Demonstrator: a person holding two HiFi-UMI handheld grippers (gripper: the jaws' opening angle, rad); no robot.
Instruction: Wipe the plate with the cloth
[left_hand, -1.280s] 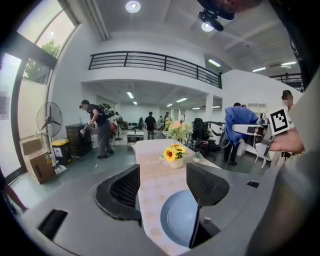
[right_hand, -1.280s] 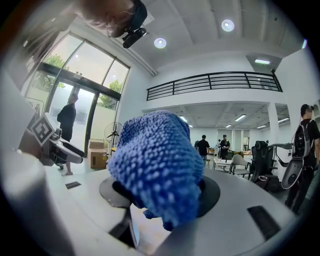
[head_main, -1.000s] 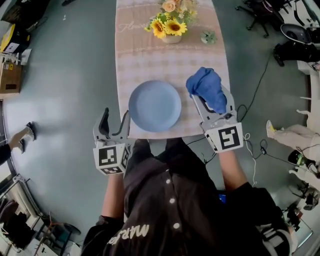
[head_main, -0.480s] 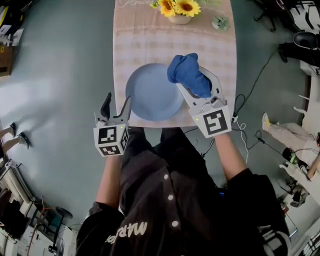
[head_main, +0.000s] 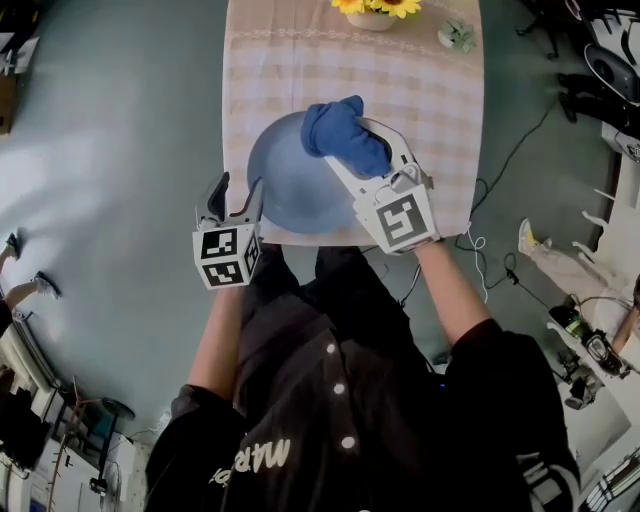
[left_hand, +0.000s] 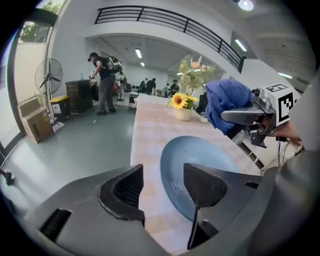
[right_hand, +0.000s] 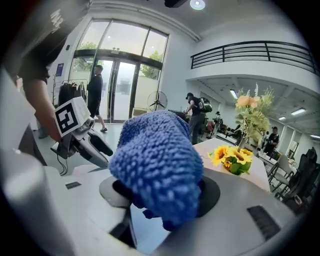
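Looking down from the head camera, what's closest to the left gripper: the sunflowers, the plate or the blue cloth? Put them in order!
From the left gripper, whose empty jaws have just been closing a little:
1. the plate, right beside it
2. the blue cloth, farther right, over the plate
3. the sunflowers, at the table's far end

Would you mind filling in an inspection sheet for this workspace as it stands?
Surface: table, checked cover, tidy.
Job's things: blue plate at the near edge; blue cloth bunched over it.
Clutter: sunflower vase and small green ornament at the far end.
Grippers: left gripper open by the plate's left rim, jaws just closing slightly, nothing between them; right gripper shut on the cloth.
Cables: cables trail on the floor right of the table.
Surroundings: grey floor; a person, fan and cardboard box beyond.
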